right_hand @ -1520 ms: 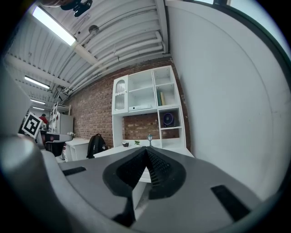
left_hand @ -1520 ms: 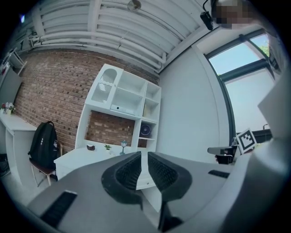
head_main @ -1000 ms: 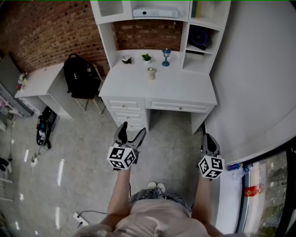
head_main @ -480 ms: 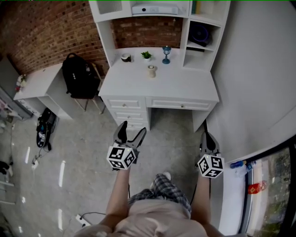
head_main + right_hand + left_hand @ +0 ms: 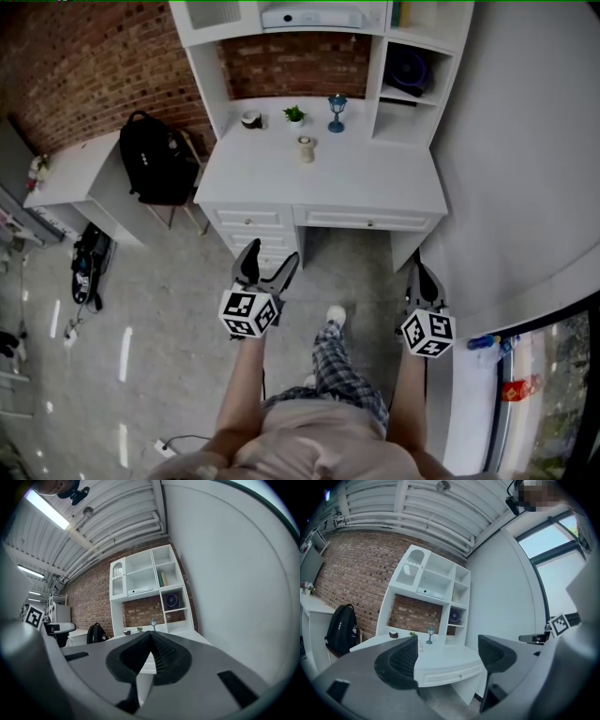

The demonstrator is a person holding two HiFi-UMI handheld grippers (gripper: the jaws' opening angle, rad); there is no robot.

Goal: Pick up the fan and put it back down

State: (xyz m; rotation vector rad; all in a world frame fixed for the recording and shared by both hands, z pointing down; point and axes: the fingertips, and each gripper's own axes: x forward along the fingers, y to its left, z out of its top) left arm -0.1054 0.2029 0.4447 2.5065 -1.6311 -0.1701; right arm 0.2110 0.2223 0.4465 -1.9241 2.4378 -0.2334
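Observation:
The fan (image 5: 410,70) is dark and round and stands in a cubby on the right side of the white desk's hutch; it also shows as the fan (image 5: 455,616) and the fan (image 5: 172,601) in the two gripper views. Both grippers hang over the floor in front of the desk (image 5: 375,178), well short of it. My left gripper (image 5: 268,262) is open and holds nothing, and the desk shows between its jaws (image 5: 447,656). My right gripper (image 5: 415,272) is shut and holds nothing, its pads meeting at the tip (image 5: 151,639).
On the desktop stand a small plant (image 5: 294,114), a blue lamp (image 5: 337,111), a pale cup (image 5: 307,148) and a dark bowl (image 5: 250,119). A black backpack (image 5: 155,155) leans by a white side table (image 5: 75,173). A wall and window run along the right.
The person has stepped towards the desk, one leg now out in front. Both grippers keep their pose and state.

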